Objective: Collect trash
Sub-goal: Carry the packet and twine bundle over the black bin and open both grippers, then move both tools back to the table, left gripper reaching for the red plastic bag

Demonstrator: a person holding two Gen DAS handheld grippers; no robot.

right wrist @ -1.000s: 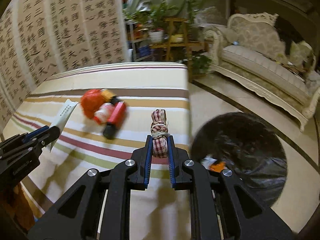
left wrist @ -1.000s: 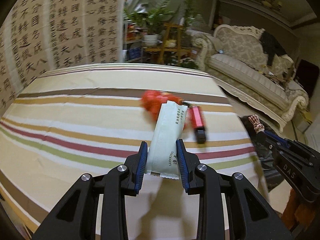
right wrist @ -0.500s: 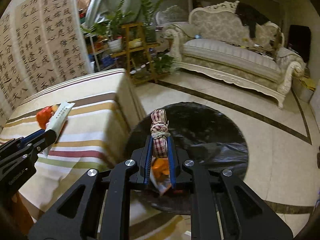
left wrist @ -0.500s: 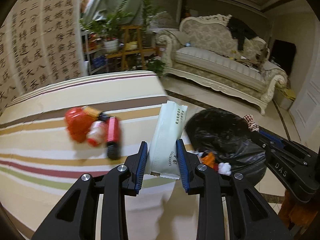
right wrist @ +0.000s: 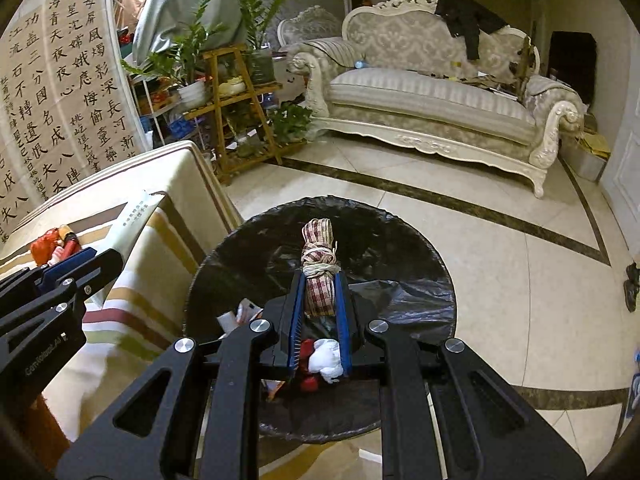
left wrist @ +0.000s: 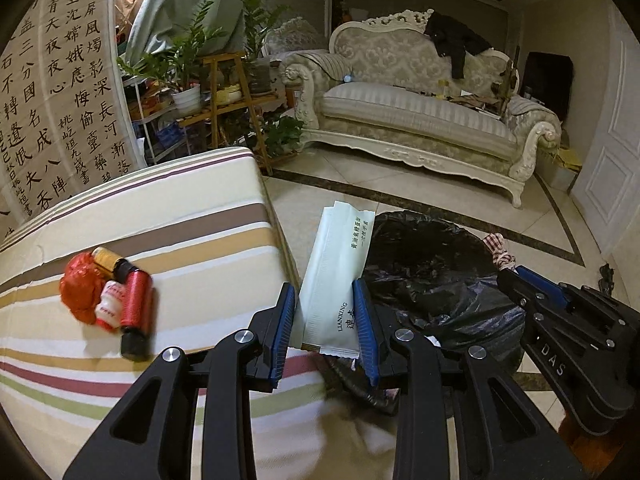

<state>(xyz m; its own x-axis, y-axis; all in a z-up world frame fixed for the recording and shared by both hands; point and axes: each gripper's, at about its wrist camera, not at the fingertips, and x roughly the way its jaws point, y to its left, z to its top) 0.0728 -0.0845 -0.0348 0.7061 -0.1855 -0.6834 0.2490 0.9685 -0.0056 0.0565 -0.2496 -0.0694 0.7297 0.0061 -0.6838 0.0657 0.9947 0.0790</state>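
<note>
My left gripper [left wrist: 325,312] is shut on a pale green sachet [left wrist: 340,276] and holds it at the table's right edge, beside the black trash bag [left wrist: 432,276]. My right gripper [right wrist: 319,300] is shut on a checked cloth bundle tied with string [right wrist: 318,268] and holds it above the open black trash bag [right wrist: 384,256], which has some trash inside. The bundle [left wrist: 498,248] and right gripper [left wrist: 508,276] also show in the left wrist view. A red crumpled wrapper [left wrist: 80,292], a red bottle [left wrist: 134,312] and small containers lie on the striped table [left wrist: 180,216].
The trash bag stands on a tiled floor [right wrist: 520,272] right of the table. A cream sofa [left wrist: 420,108] and a wooden plant stand [left wrist: 228,100] are at the back. A calligraphy screen [left wrist: 52,92] stands behind the table.
Both grippers swung right from over the table toward the trash bag, each keeping its item. The right gripper is now over the bag's opening; the left is at the table's edge.
</note>
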